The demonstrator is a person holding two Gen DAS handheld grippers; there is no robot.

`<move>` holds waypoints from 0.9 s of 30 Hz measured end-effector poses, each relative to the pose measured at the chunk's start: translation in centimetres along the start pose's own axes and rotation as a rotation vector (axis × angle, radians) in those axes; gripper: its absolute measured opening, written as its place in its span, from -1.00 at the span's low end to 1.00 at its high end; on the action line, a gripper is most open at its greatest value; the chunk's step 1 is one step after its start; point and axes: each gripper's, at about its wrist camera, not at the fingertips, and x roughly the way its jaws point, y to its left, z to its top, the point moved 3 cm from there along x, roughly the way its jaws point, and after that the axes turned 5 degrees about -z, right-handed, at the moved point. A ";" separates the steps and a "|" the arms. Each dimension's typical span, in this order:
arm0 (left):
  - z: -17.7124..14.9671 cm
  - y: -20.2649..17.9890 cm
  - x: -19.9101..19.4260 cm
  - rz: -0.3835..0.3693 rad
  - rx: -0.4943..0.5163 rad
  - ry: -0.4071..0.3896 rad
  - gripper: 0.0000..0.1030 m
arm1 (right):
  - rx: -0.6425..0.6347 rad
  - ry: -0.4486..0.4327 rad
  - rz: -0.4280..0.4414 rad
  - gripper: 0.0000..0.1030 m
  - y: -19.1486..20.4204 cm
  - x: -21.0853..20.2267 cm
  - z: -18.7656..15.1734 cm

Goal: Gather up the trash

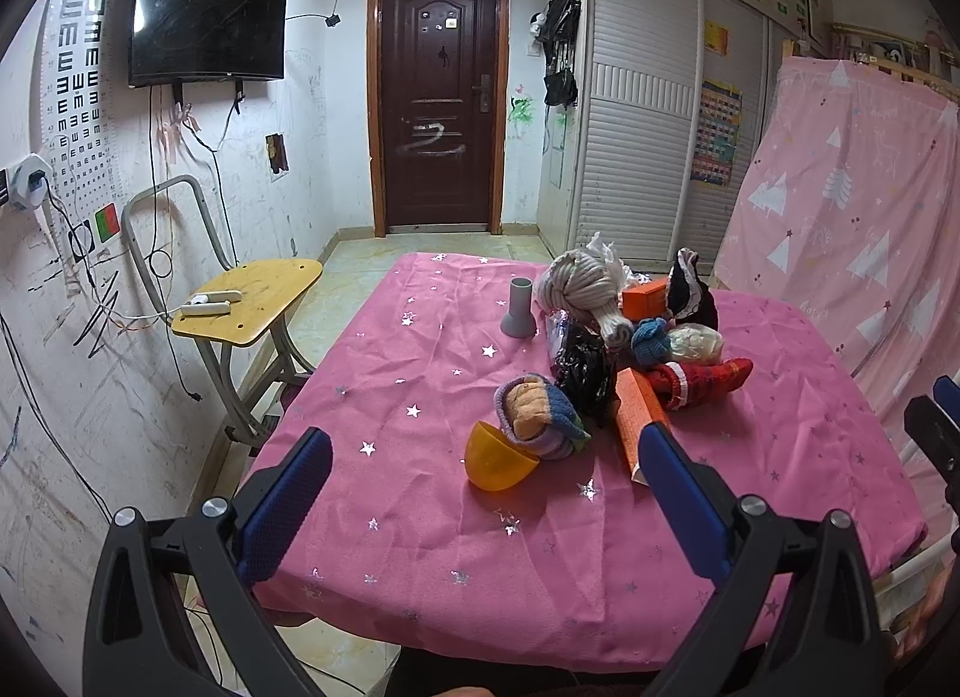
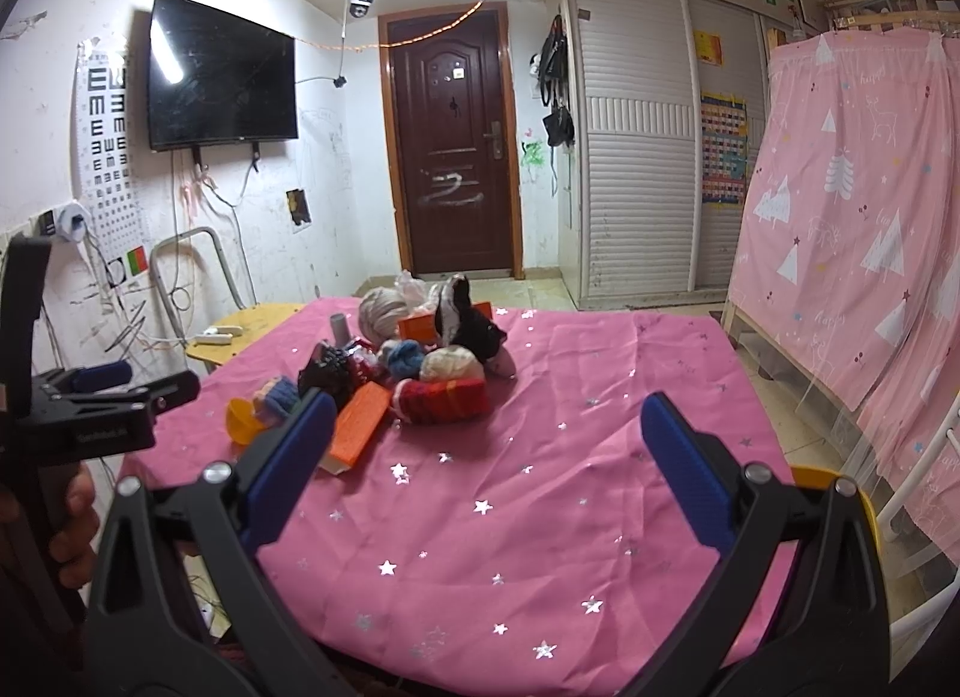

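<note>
bare pink tablecloth (image 2: 540, 517) open near and right, clutter pile (image 2: 420, 373) crowding far-left, chair (image 1: 252, 301) beside left edge

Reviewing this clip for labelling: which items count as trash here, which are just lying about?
Likely trash: orange box, black crumpled wrapper, white plastic bag.
Lying about: knitted socks, yellow bowl, grey vase, yarn bundle.
</note>
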 end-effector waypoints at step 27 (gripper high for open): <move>-0.4 0.7 2.6 -0.001 0.004 0.058 0.82 | -0.027 0.056 0.058 0.91 1.9 3.9 -0.3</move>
